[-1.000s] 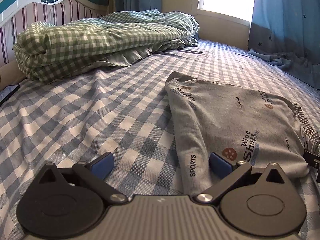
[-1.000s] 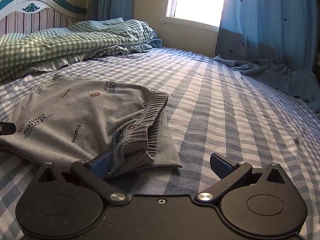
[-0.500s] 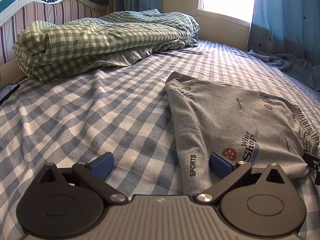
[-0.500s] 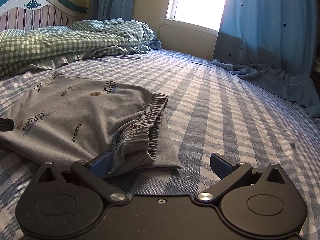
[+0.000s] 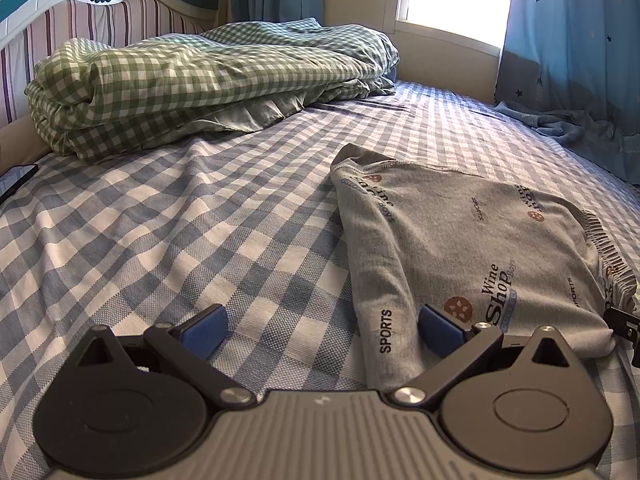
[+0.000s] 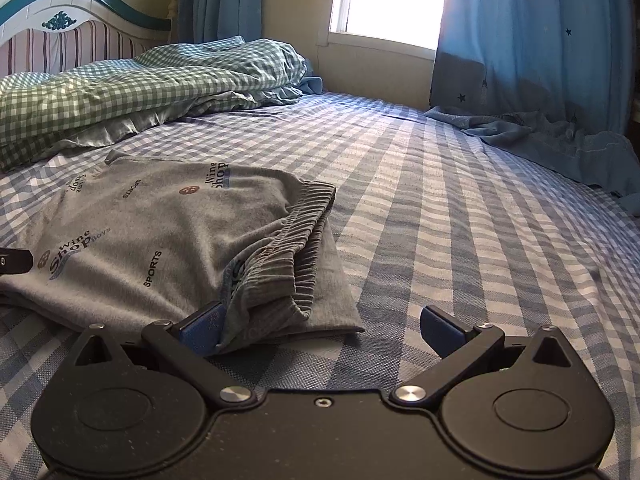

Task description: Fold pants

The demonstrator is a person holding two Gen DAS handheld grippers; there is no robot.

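Grey printed pants lie folded flat on the blue checked bed. Their ribbed waistband is at the right end, seen in the right wrist view, where the pants fill the left half. My left gripper is open, low over the bed, its jaws straddling the pants' near left fold. My right gripper is open, jaws straddling the near right corner by the waistband. Each gripper's tip shows at the edge of the other's view.
A green checked duvet is piled at the headboard. A phone lies at the bed's left edge. Blue curtains hang by the window, their hem bunched on the bed's far right side.
Both grippers stay open near the pants' near edge. The right wrist view shifts slightly. The pants have not moved.
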